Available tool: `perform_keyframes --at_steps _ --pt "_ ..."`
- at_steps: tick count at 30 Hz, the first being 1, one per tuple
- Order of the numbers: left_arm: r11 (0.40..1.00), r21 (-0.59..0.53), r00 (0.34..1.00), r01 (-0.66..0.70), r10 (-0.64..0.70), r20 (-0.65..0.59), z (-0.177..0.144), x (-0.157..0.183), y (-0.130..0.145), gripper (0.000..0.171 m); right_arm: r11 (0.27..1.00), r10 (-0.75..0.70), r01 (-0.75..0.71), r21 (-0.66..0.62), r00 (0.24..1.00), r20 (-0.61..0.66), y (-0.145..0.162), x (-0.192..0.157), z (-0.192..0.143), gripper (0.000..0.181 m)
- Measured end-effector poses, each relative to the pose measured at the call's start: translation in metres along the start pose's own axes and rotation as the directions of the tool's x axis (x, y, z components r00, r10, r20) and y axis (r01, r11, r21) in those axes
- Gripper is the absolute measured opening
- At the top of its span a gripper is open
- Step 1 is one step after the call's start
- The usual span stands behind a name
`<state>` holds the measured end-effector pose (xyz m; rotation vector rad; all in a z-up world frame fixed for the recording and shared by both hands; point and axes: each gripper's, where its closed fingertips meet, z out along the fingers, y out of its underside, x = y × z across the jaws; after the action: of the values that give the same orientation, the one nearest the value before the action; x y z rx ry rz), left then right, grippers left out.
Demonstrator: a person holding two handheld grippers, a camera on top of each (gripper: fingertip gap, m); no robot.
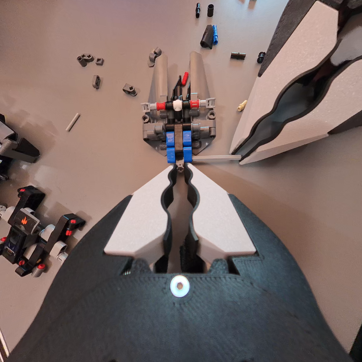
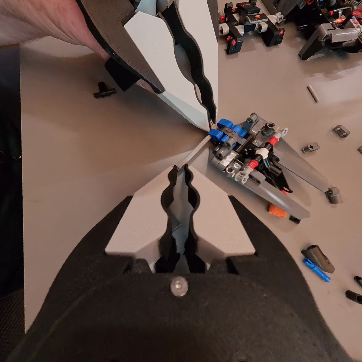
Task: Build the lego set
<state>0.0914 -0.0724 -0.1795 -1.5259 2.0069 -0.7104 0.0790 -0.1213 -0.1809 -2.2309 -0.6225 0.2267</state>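
Observation:
The lego assembly [image 1: 179, 121] lies on the tan table, with grey wing panels, blue connectors and red bushes; it also shows in the right wrist view [image 2: 254, 152]. My left gripper [image 1: 179, 166] is shut on a small grey connector [image 1: 179, 169] at the assembly's near end, and it reaches in from above in the right wrist view [image 2: 212, 122]. A long light grey axle [image 1: 215, 157] sticks out sideways from the blue connectors. My right gripper [image 2: 180, 166] is shut on the axle's free end [image 2: 195, 152], and it shows at the right of the left wrist view [image 1: 240, 159].
Loose grey connectors [image 1: 86, 58], a short grey axle [image 1: 72, 121], a black piece with a blue pin [image 1: 207, 36] and a tan pin [image 1: 242, 105] lie around. A black sub-build with red pins [image 1: 35, 231] sits left. An orange piece [image 2: 277, 212] lies by one wing. The table edge [image 2: 21, 176] is close. My right fingertips sit around 5 centimetres from my left ones. Left tips and right tips are each some 10 centimetres from the orange piece [image 2: 277, 212].

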Motion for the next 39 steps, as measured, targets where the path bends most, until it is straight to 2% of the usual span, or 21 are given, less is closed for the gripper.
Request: perform_keyframes --at_steps 13,19,27,34,39 --pt "0.999 0.054 0.999 -0.002 0.004 -0.038 -0.007 -0.004 -0.003 0.005 1.000 -0.011 0.011 -0.012 0.999 -0.050 0.004 0.005 -0.004 0.000" --pt "0.994 0.101 0.997 -0.027 0.035 -0.076 -0.017 -0.008 -0.004 0.005 0.998 0.062 -0.064 -0.018 0.994 -0.087 0.007 0.010 -0.008 0.000" --pt "0.985 0.140 0.987 -0.096 0.112 -0.115 -0.030 -0.016 -0.010 0.005 0.991 0.109 -0.121 -0.057 0.979 -0.171 -0.001 0.014 -0.009 0.015" --pt "0.954 0.156 0.955 -0.254 0.273 -0.113 -0.030 -0.024 -0.026 0.005 0.984 0.148 -0.168 -0.064 0.958 -0.244 -0.004 0.014 -0.007 0.021" --pt "0.951 0.229 0.961 -0.207 0.242 -0.134 -0.027 -0.026 -0.033 0.005 0.978 0.187 -0.207 -0.038 0.936 -0.299 -0.004 0.016 -0.008 0.022"
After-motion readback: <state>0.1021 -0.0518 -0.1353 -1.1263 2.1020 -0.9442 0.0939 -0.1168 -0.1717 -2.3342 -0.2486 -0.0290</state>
